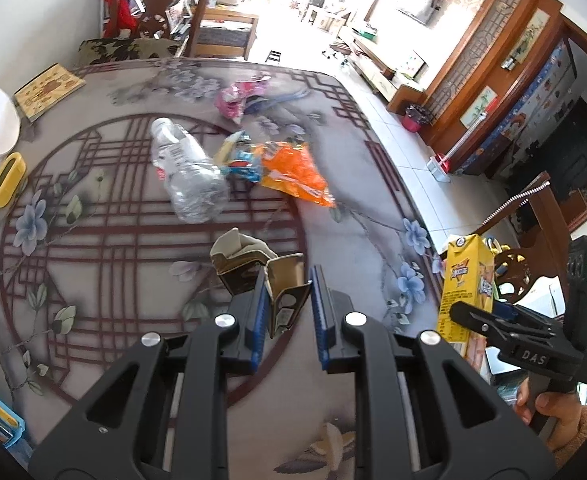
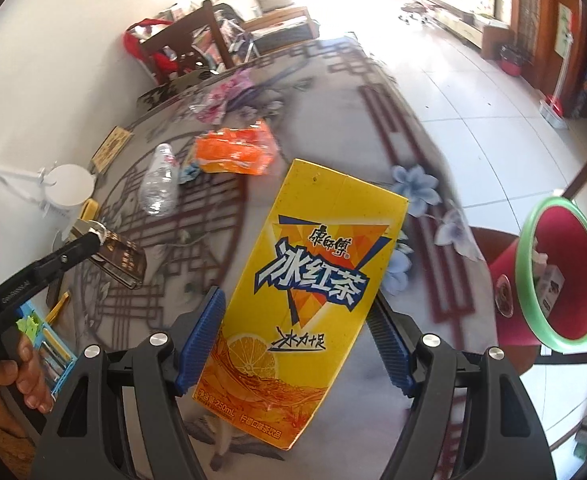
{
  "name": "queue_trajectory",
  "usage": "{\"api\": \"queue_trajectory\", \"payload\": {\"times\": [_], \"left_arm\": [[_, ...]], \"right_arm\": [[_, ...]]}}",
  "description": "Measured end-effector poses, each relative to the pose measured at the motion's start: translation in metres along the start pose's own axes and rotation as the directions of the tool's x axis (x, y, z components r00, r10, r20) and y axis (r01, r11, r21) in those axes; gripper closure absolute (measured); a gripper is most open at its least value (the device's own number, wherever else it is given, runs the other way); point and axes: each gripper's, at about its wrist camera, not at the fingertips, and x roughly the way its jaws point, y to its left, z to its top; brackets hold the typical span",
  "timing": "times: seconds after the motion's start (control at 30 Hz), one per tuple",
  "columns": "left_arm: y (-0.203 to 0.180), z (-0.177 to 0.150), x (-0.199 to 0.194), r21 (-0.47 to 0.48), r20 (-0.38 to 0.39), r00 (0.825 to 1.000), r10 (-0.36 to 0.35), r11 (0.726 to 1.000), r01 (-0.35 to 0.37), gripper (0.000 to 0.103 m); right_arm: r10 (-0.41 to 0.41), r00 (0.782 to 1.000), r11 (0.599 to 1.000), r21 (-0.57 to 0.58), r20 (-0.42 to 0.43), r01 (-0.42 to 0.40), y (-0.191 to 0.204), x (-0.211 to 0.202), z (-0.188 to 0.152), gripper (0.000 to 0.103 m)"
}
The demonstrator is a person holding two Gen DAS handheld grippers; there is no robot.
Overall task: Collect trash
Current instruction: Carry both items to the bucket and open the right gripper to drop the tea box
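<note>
Right wrist view: right gripper [image 2: 297,344] is clamped on the yellow carton [image 2: 305,300] mid-frame, tilted, with the red bin [image 2: 557,272] at the right edge, so a sloppy swing could knock the rim or drop it short. Left gripper [image 1: 289,304], angled down, pinches a brown box [image 1: 285,292] by one thin flap that could tear or slip. Bottle [image 1: 185,172] and wrappers [image 1: 293,172] sit upper middle on the table [image 1: 373,240].

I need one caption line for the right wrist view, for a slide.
Right tongs grip a yellow iced-tea carton above the patterned table, with a red bin nearby.
</note>
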Motion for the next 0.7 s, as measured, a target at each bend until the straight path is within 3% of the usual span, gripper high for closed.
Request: {"api": "queue_trajectory", "payload": {"times": [0.43, 0.7], "left_arm": [[-0.054, 0.003, 0.027, 0.059, -0.046, 0.998, -0.052, 0.997, 0.054, 0.083], [-0.097, 0.009, 0.057, 0.099, -0.094, 0.99, -0.101, 0.989, 0.11, 0.083]], "right_arm": [[-0.075, 0.997, 0.991, 0.116, 0.011, 0.073, -0.077, -0.017, -0.002, 0.034], [-0.228, 0.973, 0.95, 0.226, 0.025, 0.217, -0.164, -0.037, -0.001, 0.034]]}}
